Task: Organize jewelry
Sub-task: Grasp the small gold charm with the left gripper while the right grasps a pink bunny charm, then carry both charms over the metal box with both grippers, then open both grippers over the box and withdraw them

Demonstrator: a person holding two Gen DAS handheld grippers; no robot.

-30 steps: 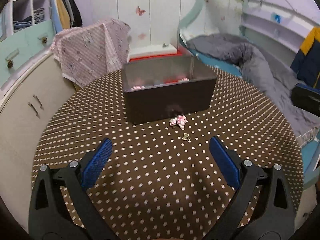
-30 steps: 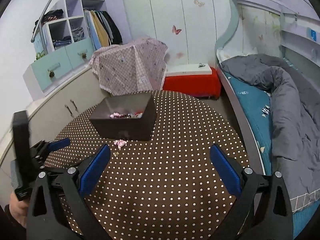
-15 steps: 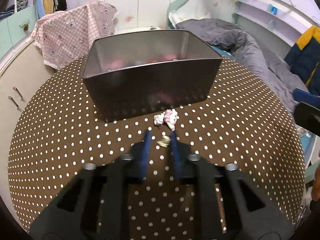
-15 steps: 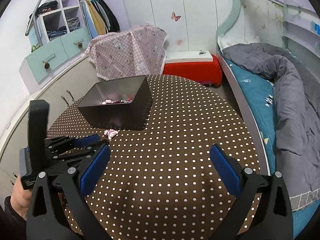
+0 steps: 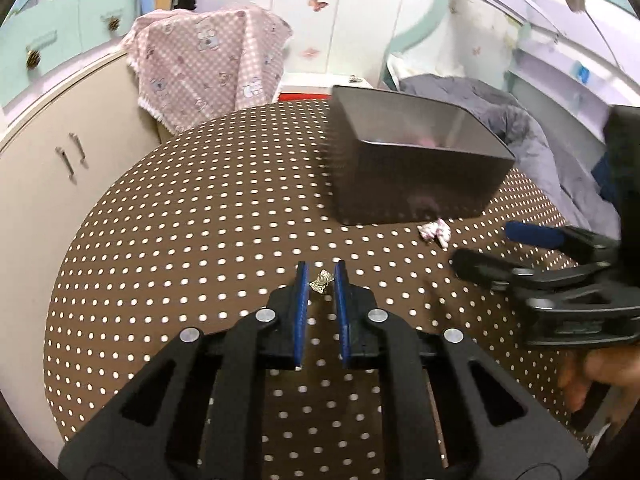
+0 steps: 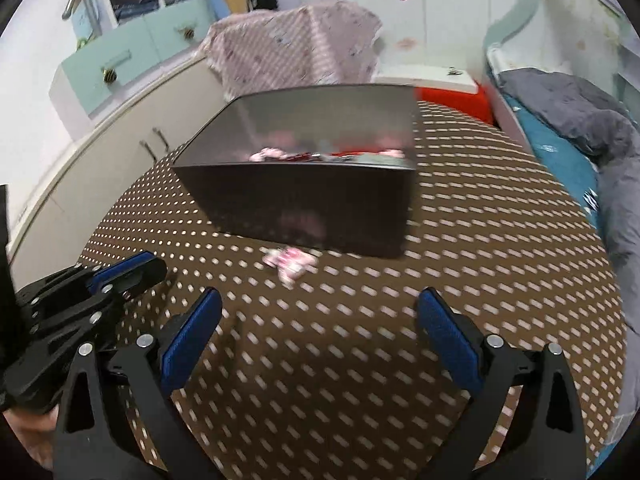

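My left gripper (image 5: pixel 321 274) is shut on a small silver-gold trinket (image 5: pixel 322 281), held between its blue pads just over the dotted tablecloth. A dark open box (image 5: pixel 416 172) stands ahead to the right; in the right wrist view the box (image 6: pixel 304 200) holds pink and red jewelry. A pink-and-white piece (image 5: pixel 435 233) lies on the cloth in front of the box, also in the right wrist view (image 6: pixel 289 261). My right gripper (image 6: pixel 318 308) is open and empty, facing that pink piece. The left gripper shows at the left edge of the right wrist view (image 6: pixel 132 272).
The round table with the brown dotted cloth (image 5: pixel 200 220) drops off at its edges. A cabinet (image 5: pixel 48 168) and a pink cloth-covered object (image 5: pixel 208 64) stand behind on the left. A bed with a grey duvet (image 6: pixel 580 120) lies to the right.
My left gripper closed on the small trinket and swung left, so the box now sits to its right. My right gripper moved in close to the box and the pink piece.
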